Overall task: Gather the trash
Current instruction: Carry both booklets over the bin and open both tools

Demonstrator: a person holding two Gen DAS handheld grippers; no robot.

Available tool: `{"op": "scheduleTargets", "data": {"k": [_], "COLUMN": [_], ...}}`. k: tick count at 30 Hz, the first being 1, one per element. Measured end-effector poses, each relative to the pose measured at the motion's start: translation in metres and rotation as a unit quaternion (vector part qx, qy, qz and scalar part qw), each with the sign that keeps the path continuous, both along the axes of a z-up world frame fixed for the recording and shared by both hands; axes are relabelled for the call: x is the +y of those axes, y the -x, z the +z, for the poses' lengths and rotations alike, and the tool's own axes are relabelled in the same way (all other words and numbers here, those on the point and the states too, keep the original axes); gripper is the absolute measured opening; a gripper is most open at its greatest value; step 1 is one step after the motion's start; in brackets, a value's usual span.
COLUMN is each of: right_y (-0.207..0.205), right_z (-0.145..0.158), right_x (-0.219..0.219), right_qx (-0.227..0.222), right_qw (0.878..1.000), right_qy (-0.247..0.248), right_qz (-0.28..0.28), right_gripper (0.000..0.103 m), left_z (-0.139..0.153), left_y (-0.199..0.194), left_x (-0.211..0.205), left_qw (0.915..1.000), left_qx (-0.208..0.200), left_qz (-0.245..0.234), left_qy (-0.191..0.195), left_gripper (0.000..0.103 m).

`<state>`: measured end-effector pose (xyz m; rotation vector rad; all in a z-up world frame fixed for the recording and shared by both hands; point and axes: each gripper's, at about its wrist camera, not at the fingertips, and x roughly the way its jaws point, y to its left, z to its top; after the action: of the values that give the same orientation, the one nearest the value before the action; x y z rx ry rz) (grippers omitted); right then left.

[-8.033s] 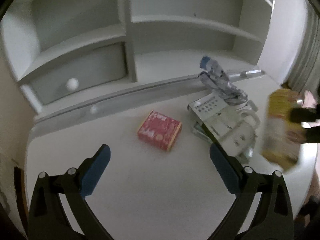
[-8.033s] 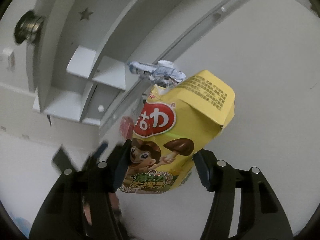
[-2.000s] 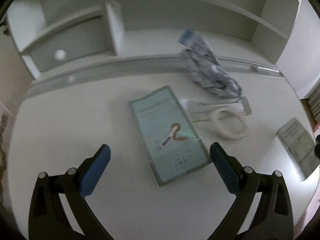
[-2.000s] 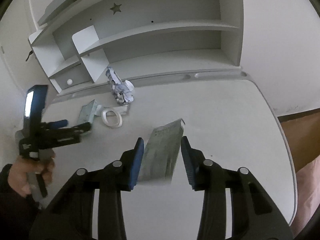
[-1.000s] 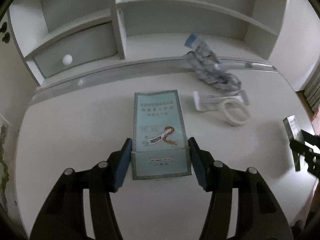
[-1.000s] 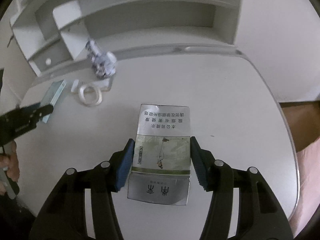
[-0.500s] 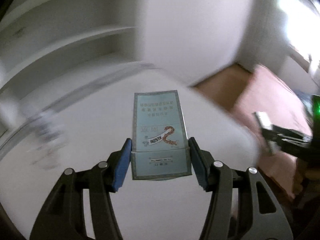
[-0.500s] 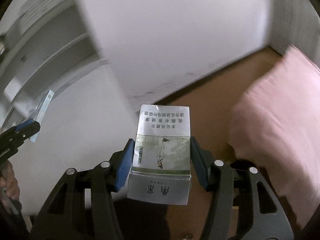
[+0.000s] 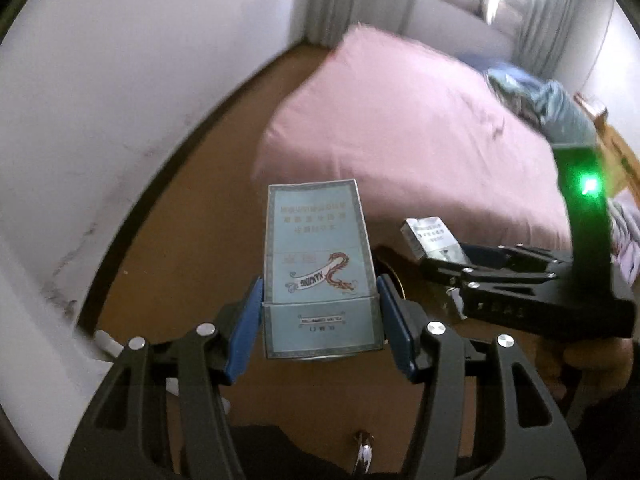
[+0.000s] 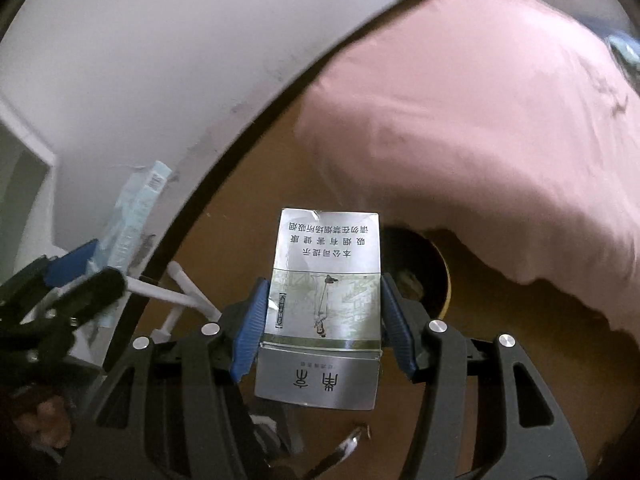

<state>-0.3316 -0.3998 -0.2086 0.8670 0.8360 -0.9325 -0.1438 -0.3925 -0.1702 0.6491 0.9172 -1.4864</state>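
Observation:
My left gripper [image 9: 319, 316] is shut on a pale blue cigarette pack [image 9: 318, 256] with a red dragon print, held above the brown floor. My right gripper [image 10: 322, 316] is shut on a silver cigarette pack [image 10: 326, 292] with Chinese lettering. Beyond that pack a round dark bin [image 10: 424, 276] with a gold rim stands on the floor at the bed's edge, partly hidden by the pack. In the left wrist view the right gripper [image 9: 432, 254] and its silver pack [image 9: 434, 238] sit at the right. In the right wrist view the left gripper [image 10: 86, 266] shows at the left with the blue pack [image 10: 136, 208].
A bed with a pink cover [image 9: 420, 120] fills the right side, with bundled clothes [image 9: 536, 96] on top. A white wall [image 9: 120, 80] with a dark skirting runs along the left. White furniture legs [image 10: 176, 292] stand near the wall. A person's hand [image 9: 592, 356] holds the right gripper.
Both grippers have swung away from the white desk toward the floor by the bed. Each still holds its pack. The bin has come into view below the right gripper.

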Motion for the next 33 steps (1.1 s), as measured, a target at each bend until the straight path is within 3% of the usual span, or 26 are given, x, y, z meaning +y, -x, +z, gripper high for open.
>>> {"op": "scheduleTargets", "data": {"k": [7,13,17,21,30,32,33], "right_y": [0.023,0.034,0.039,0.042,0.064,0.072,0.074], "right_z": [-0.062,-0.081,-0.085,-0.091,-0.087,-0.081,-0.078], "right_x": [-0.027,-0.044,-0.052,-0.062,-0.063,-0.061,-0.060], "right_qx": [0.003,-0.002,-0.003,-0.009,-0.019,-0.019,-0.018], "right_qw": [0.998,0.996,0.995,0.994,0.992,0.992,0.992], "right_qy": [-0.065,-0.082,-0.091,-0.096,-0.096,-0.094,-0.091], "right_qz": [-0.024,-0.032,-0.036,-0.044,-0.073,-0.080,-0.082], "right_gripper": [0.054,0.054,0.056,0.066,0.066,0.066,0.066], "left_z": [-0.061,-0.095,-0.101,-0.105,-0.115,-0.115,-0.113], "left_y": [0.011,0.020,0.028,0.036,0.059,0.065,0.066], "left_x": [-0.037,-0.057,-0.073,-0.084,-0.103,-0.108,-0.108], "left_qw": [0.9988,0.9972,0.9967,0.9962,0.9941,0.9937,0.9941], "left_qx": [0.003,0.004,0.002,0.005,0.005,-0.007,-0.009], "left_qz": [-0.008,-0.010,-0.010,-0.015,-0.048,-0.052,-0.052], "left_qy": [-0.047,-0.074,-0.081,-0.086,-0.097,-0.099,-0.095], "left_gripper": [0.056,0.056,0.056,0.056,0.057,0.074,0.075]}}
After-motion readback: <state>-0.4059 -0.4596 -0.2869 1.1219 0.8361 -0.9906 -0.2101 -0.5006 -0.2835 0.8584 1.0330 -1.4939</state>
